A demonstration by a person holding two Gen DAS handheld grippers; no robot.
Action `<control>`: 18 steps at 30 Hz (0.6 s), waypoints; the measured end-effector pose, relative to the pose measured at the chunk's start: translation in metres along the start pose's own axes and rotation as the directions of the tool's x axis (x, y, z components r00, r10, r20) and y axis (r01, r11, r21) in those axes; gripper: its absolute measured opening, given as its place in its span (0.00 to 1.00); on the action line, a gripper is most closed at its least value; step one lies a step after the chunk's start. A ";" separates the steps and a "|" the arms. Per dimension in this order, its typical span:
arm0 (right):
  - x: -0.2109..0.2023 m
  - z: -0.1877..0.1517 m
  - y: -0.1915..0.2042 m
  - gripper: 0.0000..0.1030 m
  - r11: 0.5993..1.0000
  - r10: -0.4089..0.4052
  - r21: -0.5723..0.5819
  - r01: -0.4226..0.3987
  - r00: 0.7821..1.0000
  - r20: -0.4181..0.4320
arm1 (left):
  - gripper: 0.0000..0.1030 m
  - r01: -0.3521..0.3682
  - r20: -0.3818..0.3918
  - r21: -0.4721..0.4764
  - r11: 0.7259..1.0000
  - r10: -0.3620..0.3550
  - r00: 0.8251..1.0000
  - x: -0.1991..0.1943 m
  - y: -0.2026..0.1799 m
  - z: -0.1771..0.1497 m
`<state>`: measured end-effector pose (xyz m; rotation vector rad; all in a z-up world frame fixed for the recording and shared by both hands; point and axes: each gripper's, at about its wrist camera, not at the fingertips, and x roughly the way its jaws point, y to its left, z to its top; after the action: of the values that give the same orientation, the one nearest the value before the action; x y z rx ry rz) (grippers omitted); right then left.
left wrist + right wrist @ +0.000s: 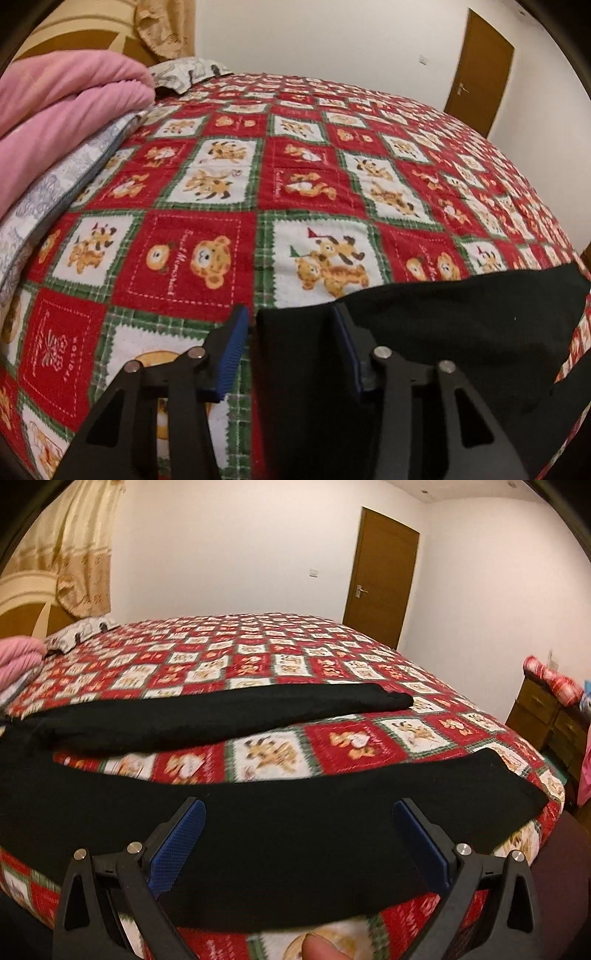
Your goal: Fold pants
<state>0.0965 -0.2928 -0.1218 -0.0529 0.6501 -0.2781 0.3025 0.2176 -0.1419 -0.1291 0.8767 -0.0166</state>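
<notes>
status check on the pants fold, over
Left gripper jaws part open, straddling the black pants edge, no clamp seen. Right gripper wide open over the near leg. Legs spread flat on the bedspread, nothing blocking.

A: The pants [258,830] look like matt black knit cloth, soft and without sheen.

B: And the bedspread [207,258] is fuzzy, towel-like cloth, printed with bears.

A: The left gripper [291,325] has matt black plastic arms, shiny metal pins and ribbed blue rubbery pads [232,354].

B: The door [380,576] is smooth brown wood; the pink blanket [55,110] looks fleecy.
</notes>
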 end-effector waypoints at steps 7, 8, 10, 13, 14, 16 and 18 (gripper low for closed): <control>0.009 0.016 -0.018 0.99 0.999 0.005 0.032 -0.005 1.000 0.000 | 0.23 0.057 0.007 0.032 0.998 -0.057 0.998 0.000 0.000 0.002; 0.011 0.017 -0.020 0.99 0.999 0.012 0.034 -0.012 1.000 -0.005 | 0.19 0.068 0.006 0.032 0.997 -0.068 0.998 0.000 0.000 0.001; 0.014 0.021 -0.025 0.98 0.999 0.026 0.029 -0.025 1.000 -0.011 | 0.17 0.058 0.009 0.042 0.997 -0.058 0.998 -0.001 -0.004 0.002; 0.018 0.032 -0.039 0.98 1.000 0.007 0.019 -0.007 1.000 0.008 | 0.13 0.045 0.009 0.072 0.996 -0.046 0.999 -0.003 -0.010 0.002; 0.021 0.036 -0.046 0.97 1.000 -0.002 0.021 0.002 1.000 0.012 | 0.13 0.040 0.007 0.078 0.996 -0.040 0.999 -0.003 -0.011 0.003; 0.031 0.048 -0.063 0.87 0.999 -0.011 0.043 0.011 1.000 -0.004 | 0.12 0.049 0.005 0.066 0.997 -0.050 0.999 -0.004 -0.009 0.004; 0.047 0.062 -0.086 0.81 0.997 -0.011 0.082 0.014 0.999 -0.034 | 0.12 0.074 0.018 0.038 0.996 -0.075 0.997 -0.007 -0.004 0.003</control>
<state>0.1490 -0.3909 -0.0881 0.0268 0.6714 -0.3180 0.3009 0.2143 -0.1342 -0.1267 0.8518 -0.1015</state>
